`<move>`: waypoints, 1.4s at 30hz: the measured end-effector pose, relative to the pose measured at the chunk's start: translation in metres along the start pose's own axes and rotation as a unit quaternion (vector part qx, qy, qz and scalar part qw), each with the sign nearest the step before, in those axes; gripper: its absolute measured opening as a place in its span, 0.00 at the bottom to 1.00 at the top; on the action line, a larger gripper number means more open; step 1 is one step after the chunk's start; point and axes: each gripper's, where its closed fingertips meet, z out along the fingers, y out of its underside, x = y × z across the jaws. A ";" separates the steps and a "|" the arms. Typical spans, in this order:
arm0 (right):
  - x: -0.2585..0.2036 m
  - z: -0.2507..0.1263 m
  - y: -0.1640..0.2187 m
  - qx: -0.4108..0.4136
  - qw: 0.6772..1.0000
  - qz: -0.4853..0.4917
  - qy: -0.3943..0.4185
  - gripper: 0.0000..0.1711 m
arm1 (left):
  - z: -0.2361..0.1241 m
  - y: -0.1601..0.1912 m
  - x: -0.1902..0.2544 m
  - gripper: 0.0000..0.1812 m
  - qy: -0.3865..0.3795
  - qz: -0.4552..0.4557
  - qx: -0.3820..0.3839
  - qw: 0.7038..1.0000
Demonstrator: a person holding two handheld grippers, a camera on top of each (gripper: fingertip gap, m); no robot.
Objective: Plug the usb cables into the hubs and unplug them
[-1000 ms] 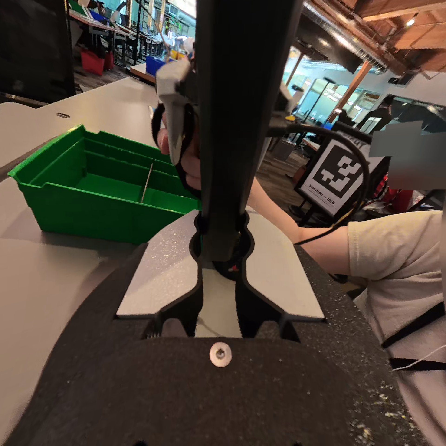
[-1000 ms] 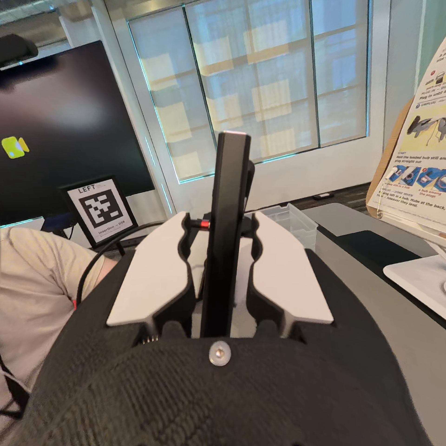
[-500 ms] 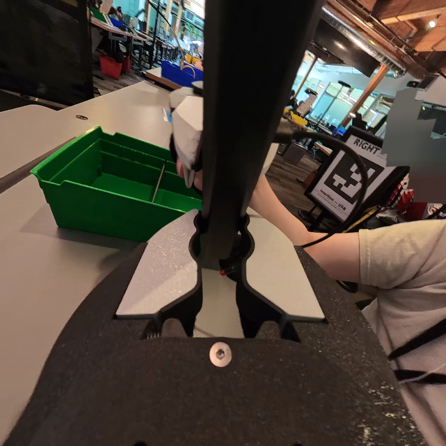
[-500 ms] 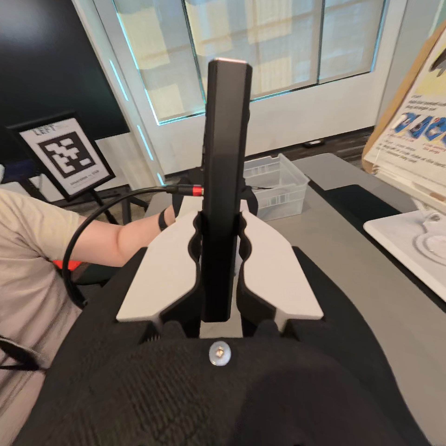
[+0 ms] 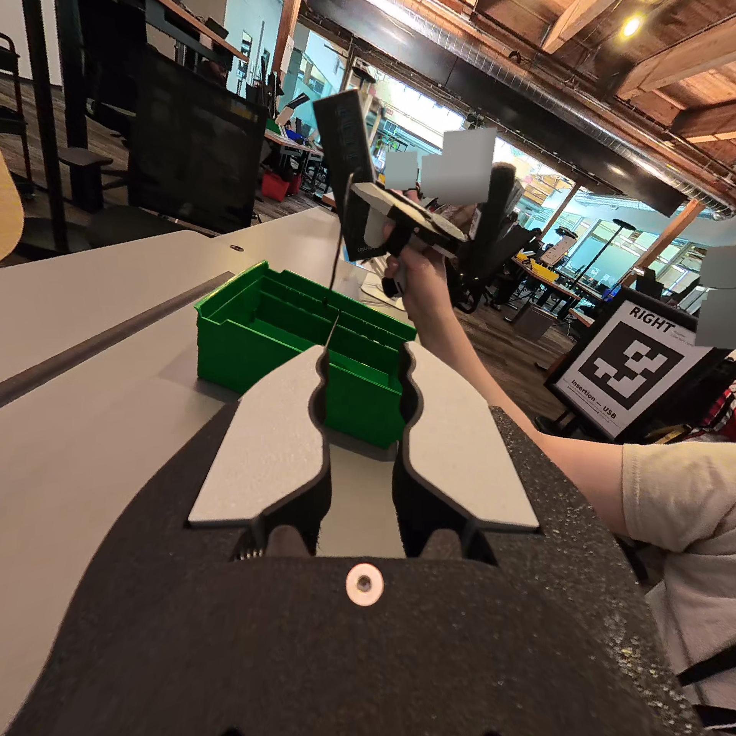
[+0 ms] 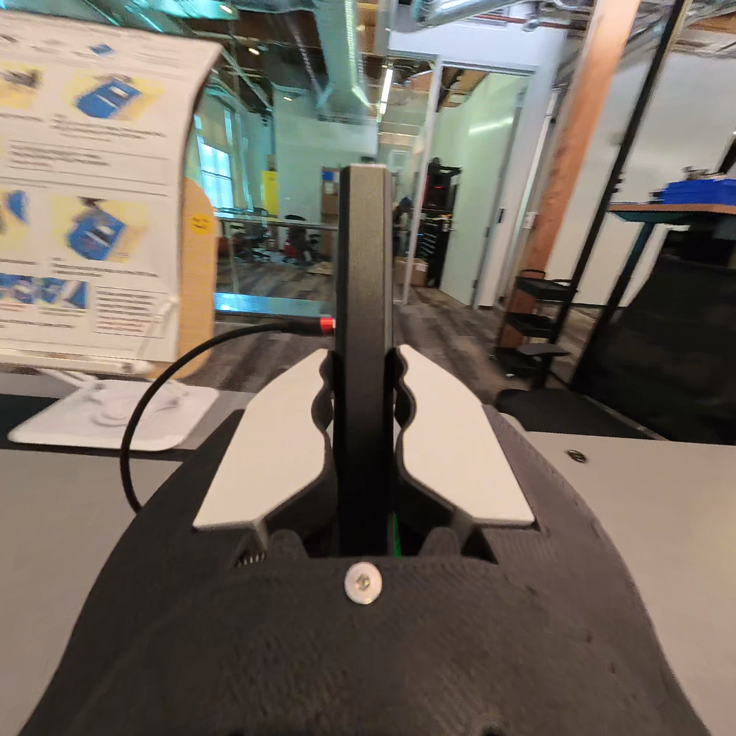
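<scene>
The left gripper [image 5: 362, 382] stands with its fingers apart and nothing between them; through the gap show the grey table [image 5: 99, 418] and the near wall of a green bin [image 5: 278, 350]. It touches nothing that can be seen. The bin sits on the table just past the fingertips, split into compartments by ridged dividers, and a thin rod or wire stands in it near the middle divider (which of the two it is cannot be told).

The right gripper [image 6: 363, 370] is closed narrowly on the hub [image 6: 363, 278], a long black bar held upright, its lower end down between the fingers and its upper end well above them. Both fingers press its flat sides. A black cable [image 6: 167, 382] with a red collar at its plug [image 6: 326, 326] sits in the hub's left face just above the left fingertip; from there the cable loops out to the left and down behind the gripper's body.

From the left wrist view the same gripper [image 5: 398, 223] shows farther off, raised above the bin in the person's hand [image 5: 418, 286], with the hub [image 5: 350, 171] tilted and the cable hanging from it toward the bin.

Beyond the right gripper lies a white base [image 6: 107, 418] on the table, bearing an instruction sheet [image 6: 91, 179] (blurred). A marker sign [image 5: 625, 370] on a stand is at the right in the left wrist view.
</scene>
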 end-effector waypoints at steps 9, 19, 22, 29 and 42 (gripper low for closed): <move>-0.035 0.022 0.097 -0.153 0.953 -0.195 -0.171 0.17 | 0.010 0.016 0.000 0.17 -0.007 0.014 -0.047 0.999; -0.057 -0.005 0.160 -0.322 0.853 -0.205 -0.356 0.17 | 0.009 0.019 0.003 0.17 0.000 0.021 -0.066 0.998; -0.059 -0.007 0.171 -0.356 0.826 -0.215 -0.380 0.17 | 0.011 0.022 0.004 0.17 0.005 0.021 -0.075 0.997; -0.049 0.004 0.206 -0.465 0.770 -0.274 -0.340 0.17 | 0.013 0.027 0.004 0.17 0.008 0.021 -0.089 0.996; 0.038 -0.004 0.139 -0.416 0.892 -0.137 -0.112 0.27 | -0.011 0.001 0.020 0.17 -0.015 0.058 -0.069 0.996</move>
